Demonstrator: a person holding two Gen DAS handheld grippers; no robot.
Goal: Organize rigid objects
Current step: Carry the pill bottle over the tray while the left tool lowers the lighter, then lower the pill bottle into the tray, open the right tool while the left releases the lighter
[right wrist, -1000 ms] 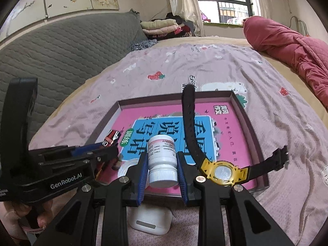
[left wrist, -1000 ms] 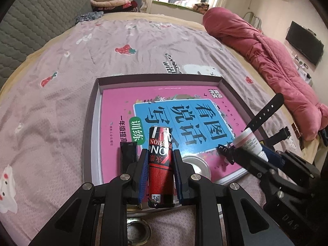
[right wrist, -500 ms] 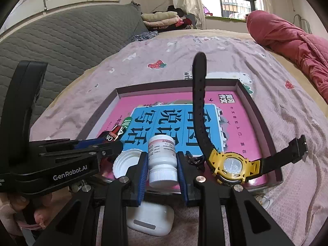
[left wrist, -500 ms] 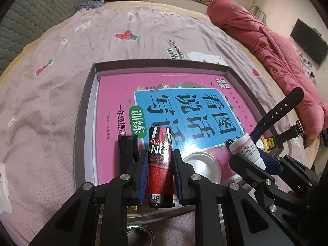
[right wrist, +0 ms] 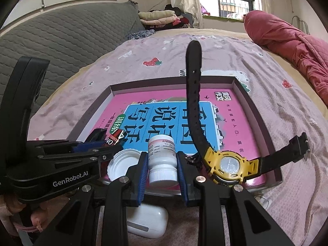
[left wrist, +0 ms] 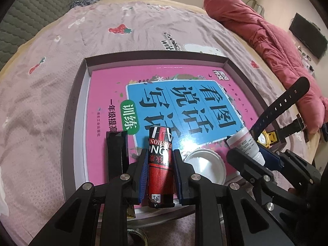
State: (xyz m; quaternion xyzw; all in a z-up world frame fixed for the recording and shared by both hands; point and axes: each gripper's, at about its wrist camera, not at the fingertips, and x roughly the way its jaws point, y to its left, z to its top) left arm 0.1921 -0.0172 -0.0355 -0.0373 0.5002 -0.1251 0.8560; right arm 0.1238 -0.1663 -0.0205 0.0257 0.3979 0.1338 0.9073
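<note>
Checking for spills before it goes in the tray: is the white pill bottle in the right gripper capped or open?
Capped: the white pill bottle, clamped in the right gripper, has its ribbed cap on.

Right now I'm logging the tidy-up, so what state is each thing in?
left gripper: shut on the red can.
right gripper: shut on the white pill bottle, cap toward the camera.
yellow watch: unbuckled, on the book, one strap curling up.
white lid: loose, hollow side up.
box tray: open, book inside.
earbud case: closed, outside the tray.
</note>
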